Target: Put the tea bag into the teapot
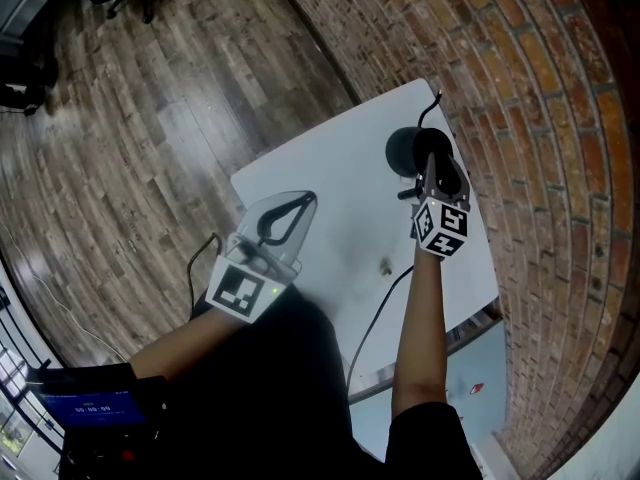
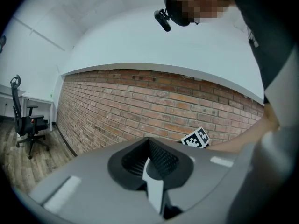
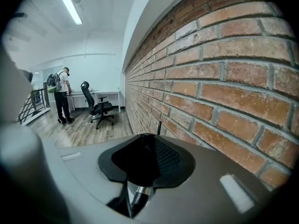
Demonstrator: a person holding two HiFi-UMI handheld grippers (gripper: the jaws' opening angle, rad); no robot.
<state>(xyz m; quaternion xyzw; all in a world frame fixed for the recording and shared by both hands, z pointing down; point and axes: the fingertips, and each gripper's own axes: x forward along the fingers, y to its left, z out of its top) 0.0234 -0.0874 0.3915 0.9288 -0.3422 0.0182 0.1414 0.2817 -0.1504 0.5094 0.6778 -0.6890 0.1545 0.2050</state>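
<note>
Light is even and fairly bright: in the right gripper view a ceiling light strip [image 3: 72, 7] glows at eleven o'clock, and in the head view the white table [image 1: 340, 183] looks nearly washed out. All three views bow strongly and fall to black at the rims, curving the brick wall [image 1: 520, 118] at three o'clock. In both gripper views whatever lies nearest the lens, at six o'clock, is soft.

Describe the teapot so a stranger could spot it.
Find the white table beside the brick wall. At its far end sits the teapot, the only dark, round thing on the top; the right gripper holds it.
</note>
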